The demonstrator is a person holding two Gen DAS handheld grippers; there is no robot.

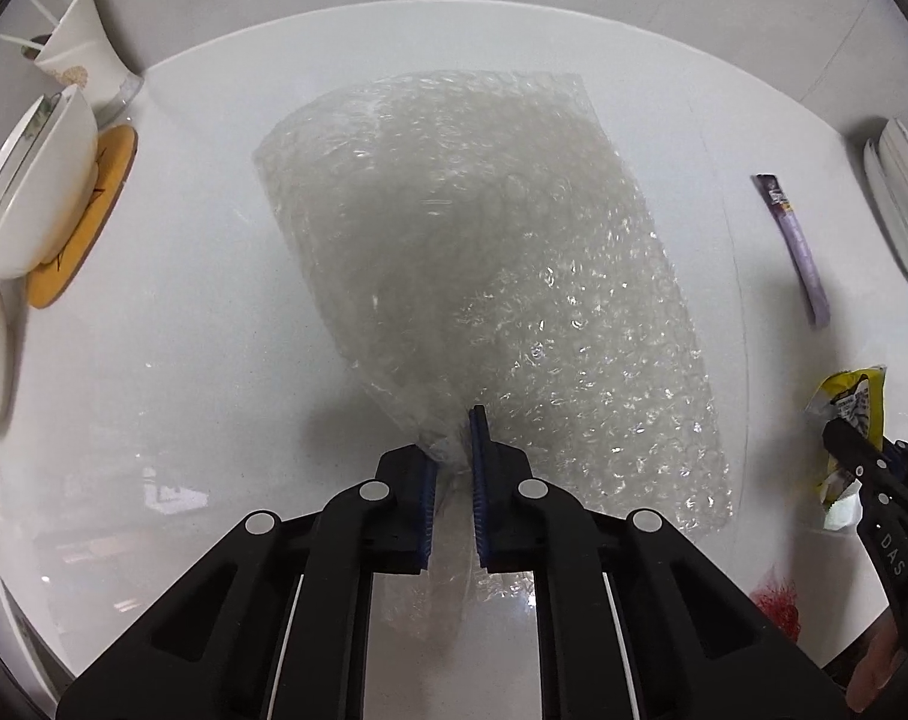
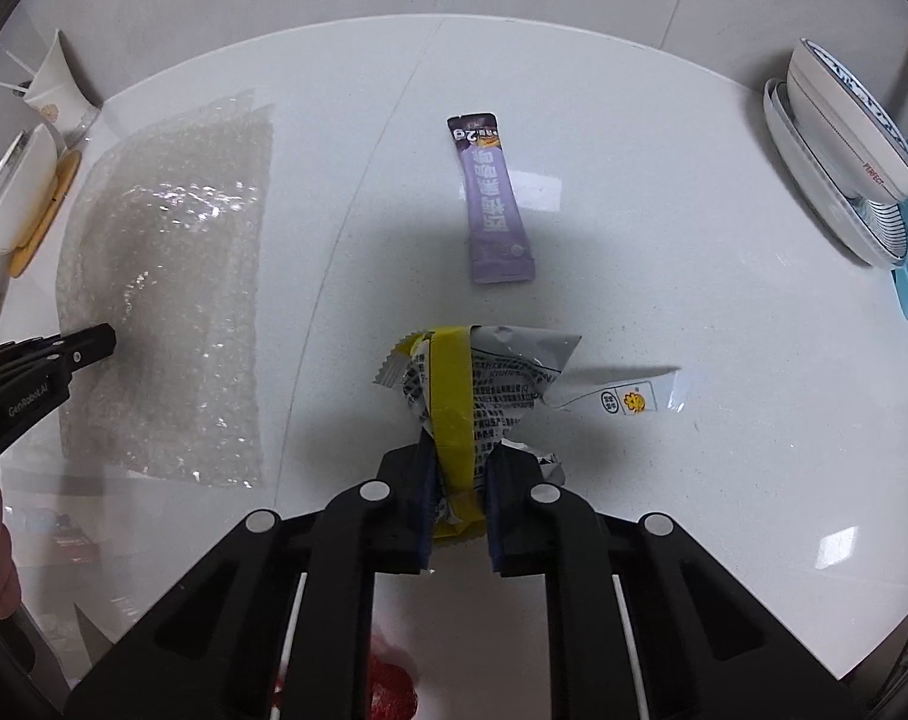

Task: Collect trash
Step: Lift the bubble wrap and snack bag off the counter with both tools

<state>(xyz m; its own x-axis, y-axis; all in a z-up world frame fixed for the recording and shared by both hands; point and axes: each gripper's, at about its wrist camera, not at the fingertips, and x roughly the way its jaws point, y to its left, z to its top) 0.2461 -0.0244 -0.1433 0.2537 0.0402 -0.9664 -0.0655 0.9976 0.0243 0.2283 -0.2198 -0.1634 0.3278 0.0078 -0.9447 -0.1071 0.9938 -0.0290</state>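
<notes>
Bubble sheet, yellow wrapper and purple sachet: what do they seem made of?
Bubble sheet: clear plastic bubble wrap, glinting air cells. Yellow wrapper: thin crinkled film, probably foil-lined plastic, with a silvery inside. Purple sachet: smooth printed film, likely plastic laminate, matte.

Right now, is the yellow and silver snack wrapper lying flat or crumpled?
Crumpled. The yellow and silver snack wrapper is creased and bunched where the right gripper pinches its near end; a torn silver strip trails sideways.

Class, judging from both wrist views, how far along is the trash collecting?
Nothing looks binned yet. In hand: the left gripper pinches the clear bubble-wrap sheet; the right gripper is shut on the crumpled yellow-and-silver snack wrapper. Left: the purple sachet lying on the white table.
</notes>
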